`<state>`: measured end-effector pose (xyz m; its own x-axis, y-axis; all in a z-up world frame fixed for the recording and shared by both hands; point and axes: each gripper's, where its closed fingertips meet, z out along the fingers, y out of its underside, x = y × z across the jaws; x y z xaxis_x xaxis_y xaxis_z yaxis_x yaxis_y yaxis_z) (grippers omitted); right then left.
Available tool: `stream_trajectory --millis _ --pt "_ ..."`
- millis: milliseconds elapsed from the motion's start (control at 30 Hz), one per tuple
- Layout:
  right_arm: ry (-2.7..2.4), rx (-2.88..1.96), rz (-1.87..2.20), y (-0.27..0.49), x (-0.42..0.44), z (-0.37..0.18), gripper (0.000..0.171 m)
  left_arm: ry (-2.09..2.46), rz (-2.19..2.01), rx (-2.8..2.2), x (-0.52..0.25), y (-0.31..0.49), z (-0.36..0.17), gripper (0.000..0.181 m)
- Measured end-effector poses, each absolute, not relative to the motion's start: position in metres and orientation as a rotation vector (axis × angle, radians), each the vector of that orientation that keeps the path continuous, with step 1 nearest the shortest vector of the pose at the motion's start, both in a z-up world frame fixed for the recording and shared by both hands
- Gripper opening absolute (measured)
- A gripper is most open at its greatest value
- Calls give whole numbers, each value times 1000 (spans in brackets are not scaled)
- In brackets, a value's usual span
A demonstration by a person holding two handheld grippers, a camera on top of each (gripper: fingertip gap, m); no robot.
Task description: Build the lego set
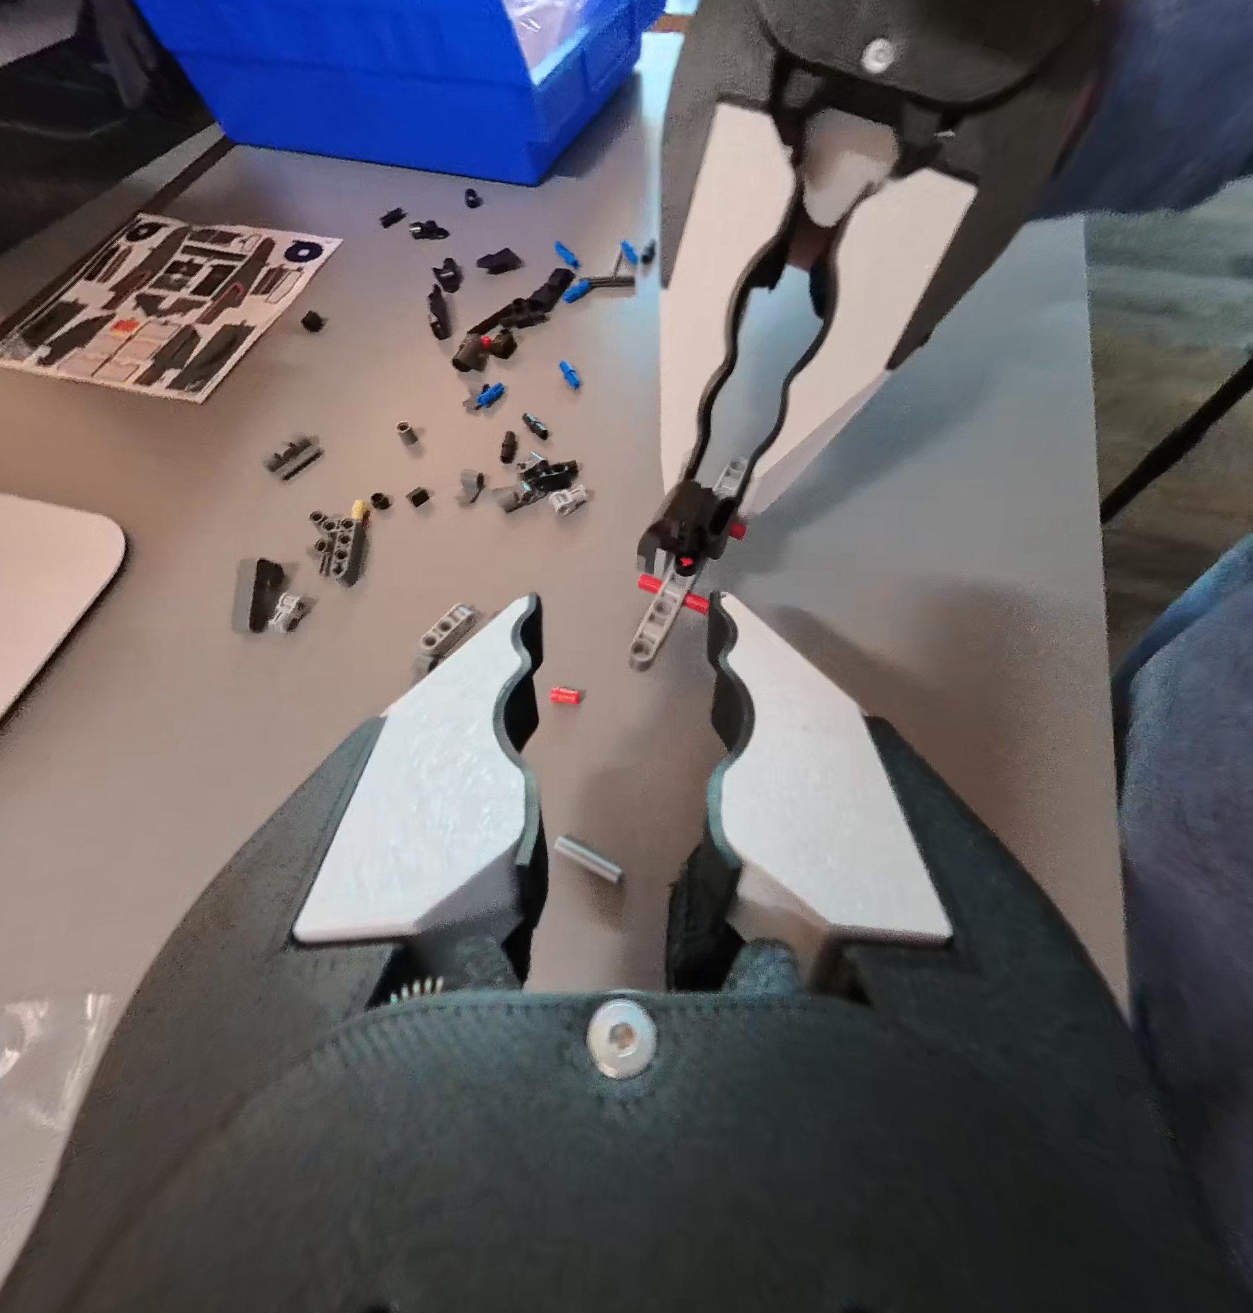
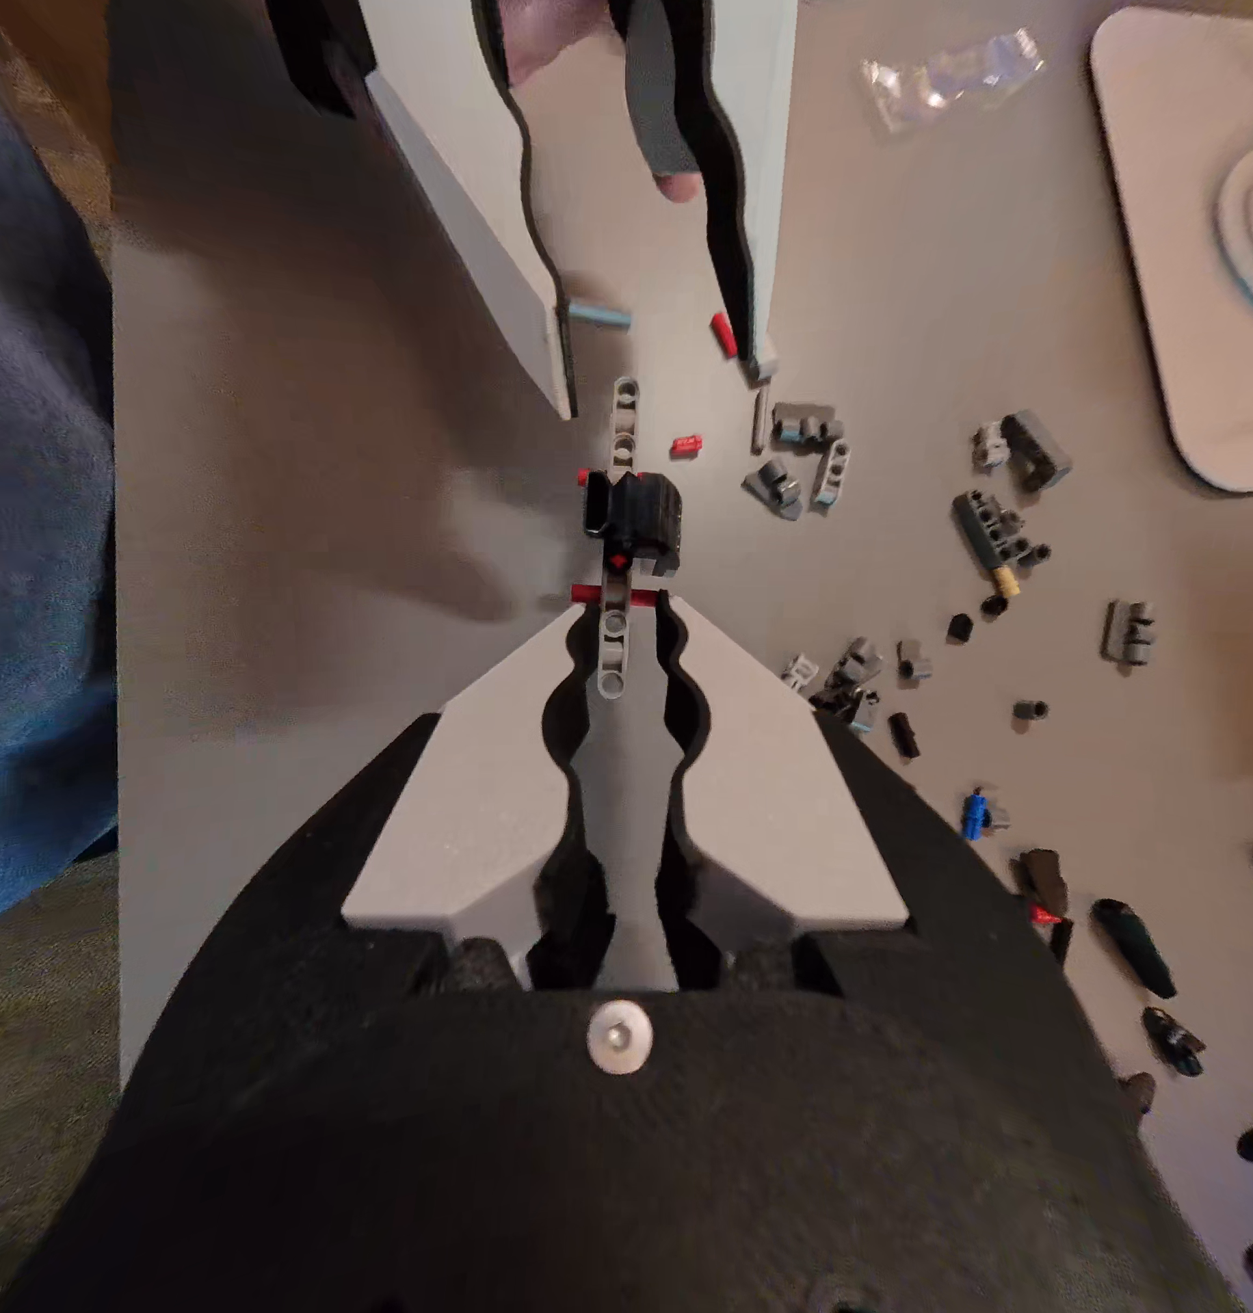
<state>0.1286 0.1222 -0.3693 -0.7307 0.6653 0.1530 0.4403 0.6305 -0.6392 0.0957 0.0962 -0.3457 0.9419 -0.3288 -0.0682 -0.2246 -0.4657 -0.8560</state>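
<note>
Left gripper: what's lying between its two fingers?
Left wrist view: a red pin and a grey rod on the table, plus the grey beam's tip.

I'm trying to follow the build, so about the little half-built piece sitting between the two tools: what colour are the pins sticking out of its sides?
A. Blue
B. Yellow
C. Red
C: the half-built piece has red pins poking out across its grey beam. The blue pins lie loose on the table.

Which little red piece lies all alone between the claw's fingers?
The loose red pin on the table, between the left claw's fingers. The other red pins are stuck in the grey-and-black assembly.
</note>
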Motion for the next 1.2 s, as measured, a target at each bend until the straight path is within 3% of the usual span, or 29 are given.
stream_trajectory --millis 600,867,1000,1200 --pt "-2116 -643 562 124 83 -263 13 -61 -787 -1719 69 101 -265 46" --pt "-2036 -500 436 131 77 -241 13 -27 -866 -1635 72 109 -238 28" --pt "-2030 -462 433 129 78 -236 14 -62 -922 -1549 64 110 -225 7" --pt "-2031 -510 502 132 77 -230 14 -33 -902 -1512 65 111 -216 6"
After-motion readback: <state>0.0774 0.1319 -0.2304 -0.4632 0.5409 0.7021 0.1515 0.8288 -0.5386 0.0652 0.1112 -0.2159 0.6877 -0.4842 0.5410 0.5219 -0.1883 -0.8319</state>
